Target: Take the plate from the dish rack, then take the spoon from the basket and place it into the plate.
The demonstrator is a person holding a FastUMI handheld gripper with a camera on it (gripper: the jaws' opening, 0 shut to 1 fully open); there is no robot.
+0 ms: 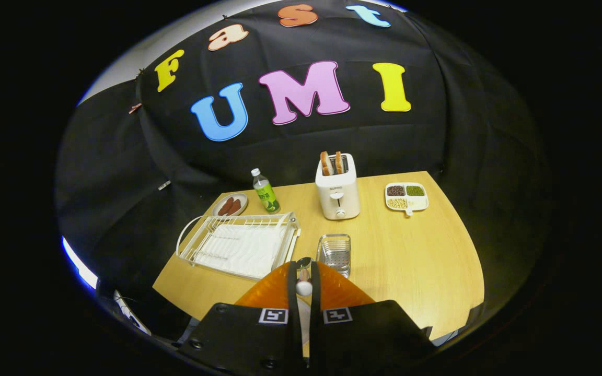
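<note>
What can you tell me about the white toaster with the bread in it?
The white boxy toaster stands upright on the wooden table, well beyond the gripper, whose fingers are shut on a spoon. It looks like smooth plastic. Two slices of brown-crusted bread stick up from its top slots. Its front has a lever and a round knob low down. It stands apart from everything else, between the green-labelled bottle and the divided dish of beans.

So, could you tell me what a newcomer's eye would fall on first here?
Probably the gripper, its fingers shut on a metal spoon with a white handle, held above an orange plate on the wooden table. Beyond the fingers stand a white toaster holding two bread slices, a white wire dish rack and a small metal mesh basket.
</note>
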